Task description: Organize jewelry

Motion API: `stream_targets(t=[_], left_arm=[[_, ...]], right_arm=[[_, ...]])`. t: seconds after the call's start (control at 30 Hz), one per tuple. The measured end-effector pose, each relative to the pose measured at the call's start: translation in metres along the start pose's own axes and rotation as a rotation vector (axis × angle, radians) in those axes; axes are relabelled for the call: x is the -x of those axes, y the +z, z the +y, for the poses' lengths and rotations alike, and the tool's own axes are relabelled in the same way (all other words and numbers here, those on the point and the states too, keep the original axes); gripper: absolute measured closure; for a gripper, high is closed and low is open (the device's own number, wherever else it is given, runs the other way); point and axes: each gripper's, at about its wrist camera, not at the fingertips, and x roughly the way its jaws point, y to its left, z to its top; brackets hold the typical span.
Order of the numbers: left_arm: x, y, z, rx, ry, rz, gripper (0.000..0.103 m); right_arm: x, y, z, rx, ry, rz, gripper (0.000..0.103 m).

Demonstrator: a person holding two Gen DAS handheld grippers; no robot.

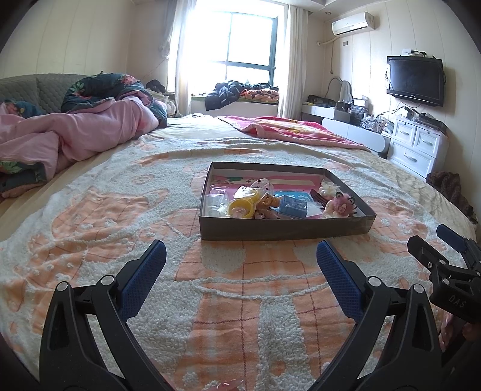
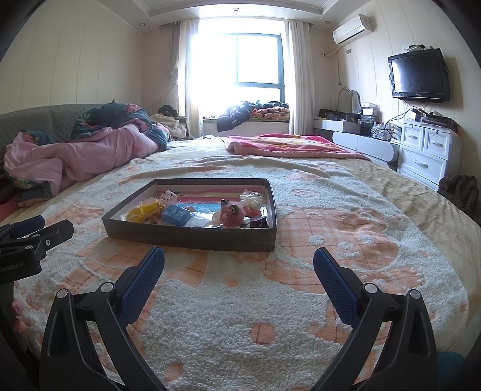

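Both tongs — left tongs (image 1: 240, 270) and right tongs (image 2: 239, 272) — hang spread and empty over the bedspread (image 1: 240, 315), aimed at the shallow box (image 1: 282, 230) just ahead, where trinkets (image 1: 270, 201) lie gathered — within reach.

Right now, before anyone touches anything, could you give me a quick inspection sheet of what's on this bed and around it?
Surface: bed with fuzzy cream-and-orange patterned blanket.
Job's things: shallow dark cardboard tray holding yellow plastic rings, a small blue box, a pink fluffy hair clip and white flower pieces.
Clutter: crumpled pink quilt at the left, pink blanket farther back.
Grippers: left gripper and right gripper both open, empty, short of the tray.
Cables: tangle on the white drawer unit.
Surroundings: bright window, wall-mounted black television, air conditioner.
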Motion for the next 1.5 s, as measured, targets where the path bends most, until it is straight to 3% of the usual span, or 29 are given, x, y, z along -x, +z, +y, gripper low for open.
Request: stream_targets(t=[1.5], left_arm=[[-0.005, -0.0008, 0.0028, 0.003, 0.013, 0.015, 0.011]], right_arm=[[0.0023, 0.0023, -0.0014, 0.007, -0.007, -0.001, 0.006]])
